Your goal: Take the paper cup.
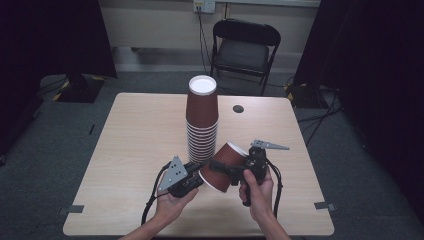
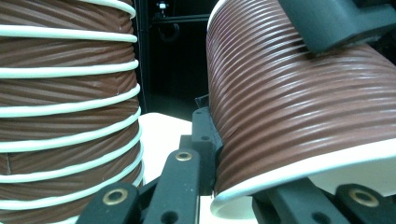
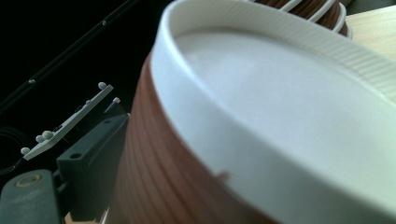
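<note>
A brown ribbed paper cup (image 1: 231, 154) hangs tilted above the table's front, its white base (image 3: 280, 116) turned toward my right gripper. My left gripper (image 1: 201, 179) is shut on the cup's white rim (image 2: 299, 170), one jaw outside the wall and one inside. My right gripper (image 1: 216, 170) stands wide open around the cup's body. One of its fingers (image 2: 336, 21) lies along the ribbed wall, and another finger (image 3: 88, 154) sits beside it. A tall stack of upside-down cups (image 1: 202, 120) stands just behind, close at the left in the left gripper view (image 2: 65, 116).
The light wooden table (image 1: 135, 150) has a small dark hole (image 1: 238, 108) near its far edge. A black folding chair (image 1: 244, 47) stands behind it. Dark curtains hang at both sides.
</note>
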Demonstrator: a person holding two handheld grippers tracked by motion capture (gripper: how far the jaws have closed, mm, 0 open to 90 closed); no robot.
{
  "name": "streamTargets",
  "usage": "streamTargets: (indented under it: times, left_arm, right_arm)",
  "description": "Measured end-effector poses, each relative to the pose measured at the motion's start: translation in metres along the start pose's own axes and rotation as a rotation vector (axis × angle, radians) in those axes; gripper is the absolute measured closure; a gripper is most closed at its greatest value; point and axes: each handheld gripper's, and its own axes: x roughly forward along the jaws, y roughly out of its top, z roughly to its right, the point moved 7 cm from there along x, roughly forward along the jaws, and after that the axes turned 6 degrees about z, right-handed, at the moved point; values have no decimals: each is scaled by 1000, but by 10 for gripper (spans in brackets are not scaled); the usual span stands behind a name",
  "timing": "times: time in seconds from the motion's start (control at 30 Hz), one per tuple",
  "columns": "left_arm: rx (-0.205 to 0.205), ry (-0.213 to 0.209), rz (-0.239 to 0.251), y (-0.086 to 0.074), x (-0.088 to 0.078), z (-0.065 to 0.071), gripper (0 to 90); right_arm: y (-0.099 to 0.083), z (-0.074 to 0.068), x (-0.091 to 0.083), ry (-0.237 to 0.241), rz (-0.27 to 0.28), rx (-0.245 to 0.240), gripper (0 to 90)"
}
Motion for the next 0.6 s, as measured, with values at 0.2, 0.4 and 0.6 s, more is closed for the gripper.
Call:
streamTargets:
  times: [0.2, 0.4, 0.6]
  left_arm:
    - [8, -1, 2, 2, -2, 0, 837]
    - [2, -2, 11, 3, -3, 0, 840]
    - [-9, -8, 7, 4, -6, -1, 840]
  right_arm:
    - [1, -1, -1, 13, 4, -5, 89]
    - [3, -3, -1, 17, 5, -4, 92]
    - [11, -3, -5, 1, 43, -15, 104]
